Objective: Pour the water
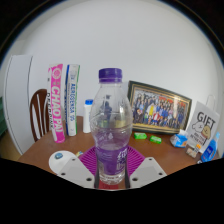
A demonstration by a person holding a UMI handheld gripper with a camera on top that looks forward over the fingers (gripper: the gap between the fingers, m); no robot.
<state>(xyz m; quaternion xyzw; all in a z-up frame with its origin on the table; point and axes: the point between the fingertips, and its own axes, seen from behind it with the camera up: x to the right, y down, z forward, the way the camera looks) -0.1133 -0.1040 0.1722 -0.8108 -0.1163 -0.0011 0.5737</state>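
White wall forms the backdrop, with a round wooden table below it carrying the items under review.

Fingers: both are visible low in the view, one at either side of the water bottle. The purple pads sit against the bottle's lower body on both sides with no visible gap. Judgement: the fingers are clamped on the bottle.

Water bottle: clear plastic, purple cap, purple label near the base. It stands directly between the fingers, long axis upright and in line with the view's centre. Water level appears to reach roughly the upper body. The cap appears to be in place.

Beyond the bottle: a smaller white bottle just behind it; upright books with pink and green spines; a framed group photograph; small green items on the table; a card reading "GIFT"; a chair back at the table's far edge.

Receiving vessel: none can be identified. Judgement: any pour turns on tipping the upright axis sideways, and the cap would need attention first.
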